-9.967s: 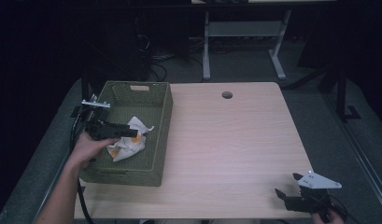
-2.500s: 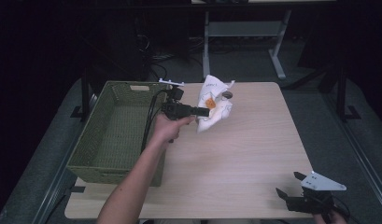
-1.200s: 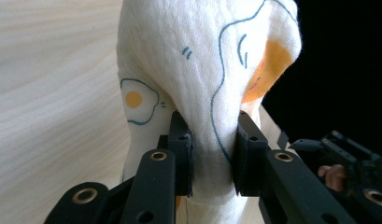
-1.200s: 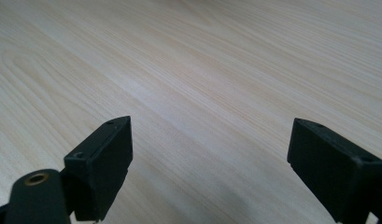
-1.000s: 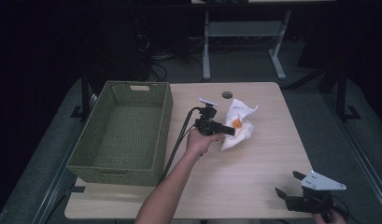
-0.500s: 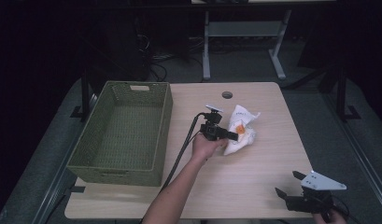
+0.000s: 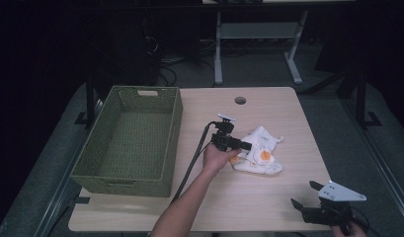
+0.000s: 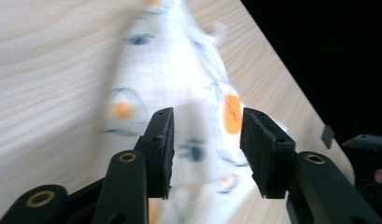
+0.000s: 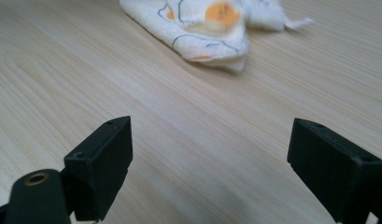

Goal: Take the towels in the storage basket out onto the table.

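Half the job looked done: the cloth [image 7: 259,154] lay on the table [image 7: 268,207] right of the empty basket [image 7: 130,143], my left gripper [image 8: 206,140] just opening off it, unfolding still left.

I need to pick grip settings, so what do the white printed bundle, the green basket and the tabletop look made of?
The bundle looks like thin, soft woven cloth: it lies crumpled in folds, matte, with orange and dark prints. The basket seems woven wicker or plastic cord; the weave shows, the fibre does not. The table looks like pale wood-grain laminate, smooth with a slight sheen.
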{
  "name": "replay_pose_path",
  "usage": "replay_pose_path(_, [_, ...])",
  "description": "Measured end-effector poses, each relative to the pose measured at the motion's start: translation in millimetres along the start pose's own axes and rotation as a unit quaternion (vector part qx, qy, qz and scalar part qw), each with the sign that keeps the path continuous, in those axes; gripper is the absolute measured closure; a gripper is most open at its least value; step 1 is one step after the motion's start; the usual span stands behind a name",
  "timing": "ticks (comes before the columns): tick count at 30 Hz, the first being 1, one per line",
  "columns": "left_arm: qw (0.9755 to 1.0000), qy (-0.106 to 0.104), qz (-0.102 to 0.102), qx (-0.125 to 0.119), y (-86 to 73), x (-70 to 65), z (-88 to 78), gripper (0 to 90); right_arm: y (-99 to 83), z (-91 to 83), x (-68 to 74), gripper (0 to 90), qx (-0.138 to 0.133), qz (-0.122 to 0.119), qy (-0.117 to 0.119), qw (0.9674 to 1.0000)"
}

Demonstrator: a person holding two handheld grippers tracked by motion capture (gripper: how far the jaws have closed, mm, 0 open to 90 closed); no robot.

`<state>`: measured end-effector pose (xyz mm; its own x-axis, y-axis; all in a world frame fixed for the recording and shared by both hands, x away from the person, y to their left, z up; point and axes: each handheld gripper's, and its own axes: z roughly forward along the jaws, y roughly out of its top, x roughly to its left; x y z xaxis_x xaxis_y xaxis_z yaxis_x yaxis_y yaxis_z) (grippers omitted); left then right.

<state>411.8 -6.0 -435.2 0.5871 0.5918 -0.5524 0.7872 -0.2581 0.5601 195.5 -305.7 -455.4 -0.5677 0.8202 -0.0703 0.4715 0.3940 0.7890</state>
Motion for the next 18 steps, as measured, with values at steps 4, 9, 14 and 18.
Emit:
replay_pose_path(4, [1.0,-0.001,0.002,-0.006,-3.0,-0.2,-5.4,53.6,0.0,0.1,0.0,13.9,-0.001,0.001,0.0,1.0])
replay_pose_path(9, [0.9998,-0.005,0.001,-0.019,-8.2,-0.4,-15.8,52.6,0.5,0.0,0.5,13.9,0.0,0.0,-0.001,1.0])
replay_pose_path(14, [0.9997,-0.004,0.006,-0.023,-16.4,-1.9,-25.9,50.3,1.4,2.0,2.4,13.9,0.003,0.0,0.004,1.0])
replay_pose_path(18, [0.9996,-0.004,0.008,-0.027,-22.2,-1.0,-33.8,49.1,2.3,3.3,2.9,13.9,0.005,-0.004,0.004,1.0])
